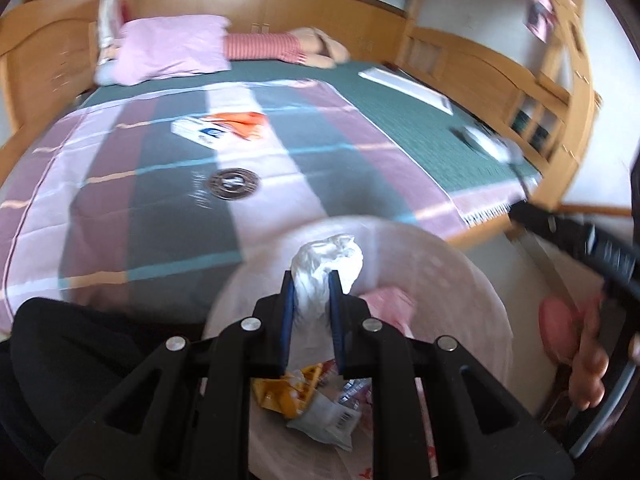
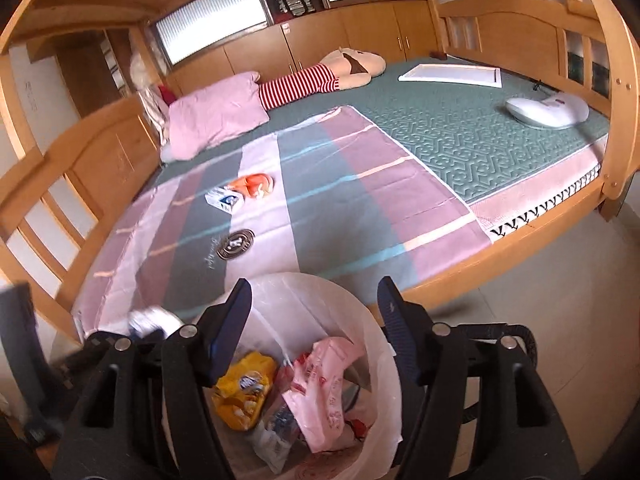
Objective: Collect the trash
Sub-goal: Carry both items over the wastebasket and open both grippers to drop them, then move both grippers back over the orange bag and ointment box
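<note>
My left gripper [image 1: 313,280] is shut on a crumpled white wad of plastic [image 1: 326,266] and holds it over the lined trash bin [image 1: 472,280]. The bin holds a yellow wrapper [image 1: 288,394], a white packet and pink wrapping. My right gripper [image 2: 316,292] is open and empty above the same bin [image 2: 360,312], where the yellow wrapper [image 2: 244,392] and a pink bag [image 2: 324,384] show. On the bed lie a white and blue box [image 1: 200,130] and an orange wrapper [image 1: 248,122]. They also show in the right wrist view: the box [image 2: 225,199] and the wrapper [image 2: 256,185].
The wooden bed [image 2: 552,220] has a striped sheet, a pink pillow [image 2: 216,116], a plush doll [image 2: 340,68], a white frame [image 2: 452,74] and a white device [image 2: 548,110]. Wooden cabinets stand behind. The right gripper and the hand holding it show at the right edge of the left wrist view [image 1: 592,256].
</note>
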Tool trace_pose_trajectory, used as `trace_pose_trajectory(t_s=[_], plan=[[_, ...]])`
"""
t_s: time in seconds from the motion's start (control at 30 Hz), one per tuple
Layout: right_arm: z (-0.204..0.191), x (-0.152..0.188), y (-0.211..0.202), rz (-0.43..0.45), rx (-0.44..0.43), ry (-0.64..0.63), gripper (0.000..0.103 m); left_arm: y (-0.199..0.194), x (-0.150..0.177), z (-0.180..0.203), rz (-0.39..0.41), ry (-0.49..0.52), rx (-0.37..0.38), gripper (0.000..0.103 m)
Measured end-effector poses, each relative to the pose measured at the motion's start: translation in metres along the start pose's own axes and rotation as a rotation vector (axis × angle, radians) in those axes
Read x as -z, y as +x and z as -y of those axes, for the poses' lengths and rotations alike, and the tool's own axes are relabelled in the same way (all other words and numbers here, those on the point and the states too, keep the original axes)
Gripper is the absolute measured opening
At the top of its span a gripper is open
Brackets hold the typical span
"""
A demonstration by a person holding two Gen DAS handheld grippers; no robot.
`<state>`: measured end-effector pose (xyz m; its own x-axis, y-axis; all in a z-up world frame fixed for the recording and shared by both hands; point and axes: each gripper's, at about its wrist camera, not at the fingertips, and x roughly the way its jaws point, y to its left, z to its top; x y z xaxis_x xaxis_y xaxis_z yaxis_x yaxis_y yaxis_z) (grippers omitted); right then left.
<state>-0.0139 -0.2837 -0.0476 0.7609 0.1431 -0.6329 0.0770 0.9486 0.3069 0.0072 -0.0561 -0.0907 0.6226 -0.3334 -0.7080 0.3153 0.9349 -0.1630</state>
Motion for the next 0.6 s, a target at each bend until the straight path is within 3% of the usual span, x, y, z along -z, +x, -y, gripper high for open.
trace_pose_trajectory(t_s=[0.23, 0.3, 0.37, 0.53, 0.6], plan=[[-0.002, 0.003, 0.004, 0.002, -0.022, 0.009, 0.065, 0.006, 0.007, 0.021, -0.027, 0.094, 0.045, 0.019], [-0.003, 0.003, 0.004, 0.003, -0.031, 0.016, 0.066, 0.007, 0.008, 0.023, -0.030, 0.107, 0.054, 0.028], [-0.002, 0.002, 0.004, 0.005, -0.038, 0.023, 0.068, 0.007, 0.008, 0.025, -0.027, 0.117, 0.052, 0.054], [-0.001, 0.002, 0.003, 0.008, -0.039, 0.028, 0.069, 0.003, 0.008, 0.028, -0.004, 0.133, 0.037, 0.078], [-0.001, 0.001, 0.004, 0.006, -0.041, 0.032, 0.069, 0.001, 0.008, 0.028, 0.005, 0.137, 0.029, 0.079]])
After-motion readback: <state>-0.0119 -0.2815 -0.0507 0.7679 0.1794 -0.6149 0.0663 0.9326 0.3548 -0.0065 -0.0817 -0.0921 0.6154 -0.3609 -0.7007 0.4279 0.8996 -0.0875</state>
